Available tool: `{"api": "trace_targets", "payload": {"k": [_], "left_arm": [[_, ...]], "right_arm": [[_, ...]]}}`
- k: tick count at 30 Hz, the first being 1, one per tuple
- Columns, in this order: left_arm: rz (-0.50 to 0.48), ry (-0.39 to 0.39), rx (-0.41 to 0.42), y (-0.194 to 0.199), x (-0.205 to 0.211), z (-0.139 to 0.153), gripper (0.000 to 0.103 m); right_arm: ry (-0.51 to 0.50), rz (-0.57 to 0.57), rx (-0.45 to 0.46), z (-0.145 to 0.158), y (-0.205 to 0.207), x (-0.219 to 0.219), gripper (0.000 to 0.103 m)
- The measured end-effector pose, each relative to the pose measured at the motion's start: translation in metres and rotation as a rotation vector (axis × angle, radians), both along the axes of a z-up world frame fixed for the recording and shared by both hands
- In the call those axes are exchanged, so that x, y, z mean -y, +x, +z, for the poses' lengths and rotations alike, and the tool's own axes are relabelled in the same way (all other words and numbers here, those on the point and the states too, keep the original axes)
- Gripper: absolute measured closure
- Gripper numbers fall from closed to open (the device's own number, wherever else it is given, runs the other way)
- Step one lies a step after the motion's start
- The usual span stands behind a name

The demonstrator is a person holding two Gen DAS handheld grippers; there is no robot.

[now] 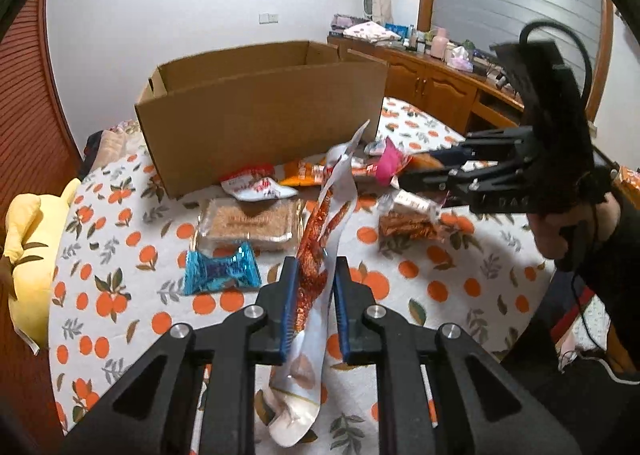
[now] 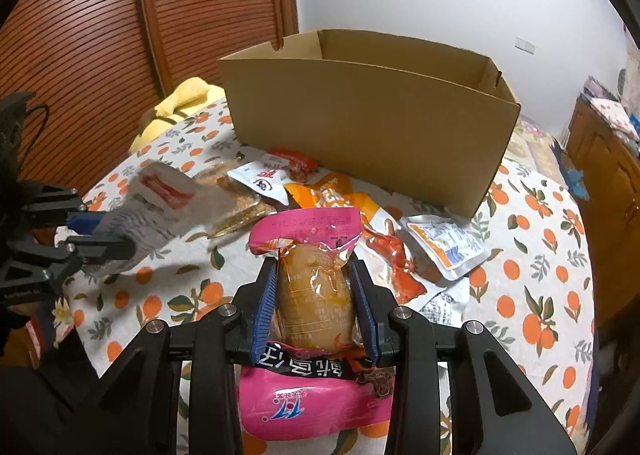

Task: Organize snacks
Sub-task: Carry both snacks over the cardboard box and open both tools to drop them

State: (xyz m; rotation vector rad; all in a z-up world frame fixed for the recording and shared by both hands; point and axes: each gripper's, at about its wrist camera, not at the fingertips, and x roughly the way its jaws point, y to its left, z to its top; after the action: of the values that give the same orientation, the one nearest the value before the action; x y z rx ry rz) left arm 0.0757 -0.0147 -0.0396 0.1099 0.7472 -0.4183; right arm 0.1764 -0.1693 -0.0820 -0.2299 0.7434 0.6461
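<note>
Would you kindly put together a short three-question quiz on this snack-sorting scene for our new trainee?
1. True or false: the left hand-held gripper is shut on a white and red snack packet.
2. What does the right hand-held gripper hold: A) the blue candy wrapper, B) the pink snack pack, C) the yellow plush toy?
3. Fill in: the cardboard box stands on an orange-patterned ____.

Key: 1 true; 2 B; 3 bedspread.
</note>
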Motion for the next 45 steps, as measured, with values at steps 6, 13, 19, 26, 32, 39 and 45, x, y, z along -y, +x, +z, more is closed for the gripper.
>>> {"api": "trace_targets", "payload": {"k": [6, 13, 19, 26, 32, 39, 45], "left_arm": [[-0.008, -0.029, 0.050, 0.001, 0.004, 0.024, 0.090], [-0.016, -0.072, 0.100, 0.014, 0.009, 0.044, 0.090], [-0.014, -0.101, 0.120, 0.037, 0.007, 0.062, 0.090], [0.006, -0.103, 0.147, 0.076, -0.003, 0.091, 0.090], [0.022, -0.096, 0.163, 0.113, -0.012, 0.111, 0.090], [0.032, -0.087, 0.179, 0.156, -0.019, 0.125, 0.090], [0.051, -0.079, 0.159, 0.197, -0.025, 0.114, 0.090]], "right_arm": [[0.023, -0.010, 0.025, 0.012, -0.002, 0.006, 0.067], [0.044, -0.007, 0.072, 0.030, -0.002, 0.011, 0.067], [0.063, 0.006, 0.113, 0.050, 0.004, 0.012, 0.067], [0.087, 0.032, 0.157, 0.082, 0.023, 0.006, 0.067], [0.094, 0.051, 0.181, 0.105, 0.051, -0.003, 0.067], [0.088, 0.071, 0.202, 0.124, 0.092, -0.017, 0.067], [0.075, 0.075, 0.203, 0.125, 0.130, -0.030, 0.067]]}}
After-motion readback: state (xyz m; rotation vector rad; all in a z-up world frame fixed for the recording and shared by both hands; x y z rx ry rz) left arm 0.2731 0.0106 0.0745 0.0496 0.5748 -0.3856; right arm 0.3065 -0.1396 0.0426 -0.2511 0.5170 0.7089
